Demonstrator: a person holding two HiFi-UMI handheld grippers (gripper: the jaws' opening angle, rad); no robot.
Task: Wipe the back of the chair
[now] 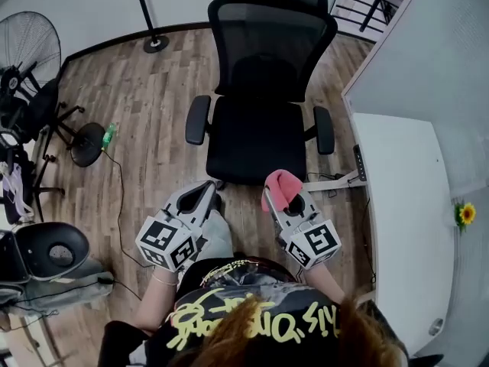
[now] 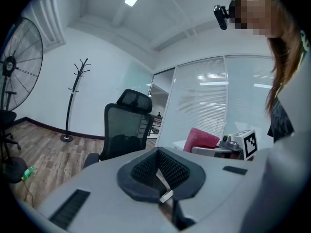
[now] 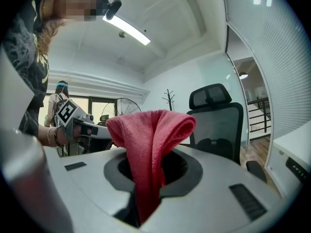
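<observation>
upright black mesh-backed chair [image 1: 264, 90]

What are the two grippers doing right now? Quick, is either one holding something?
The left gripper: jaws shut, nothing in them.
The right gripper: jaws shut on the red cloth.

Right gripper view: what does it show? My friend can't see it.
The right tongs pinch a folded pink cloth that sticks up in front. Behind it stands a black office chair, with a coat stand and a fan farther back.
</observation>
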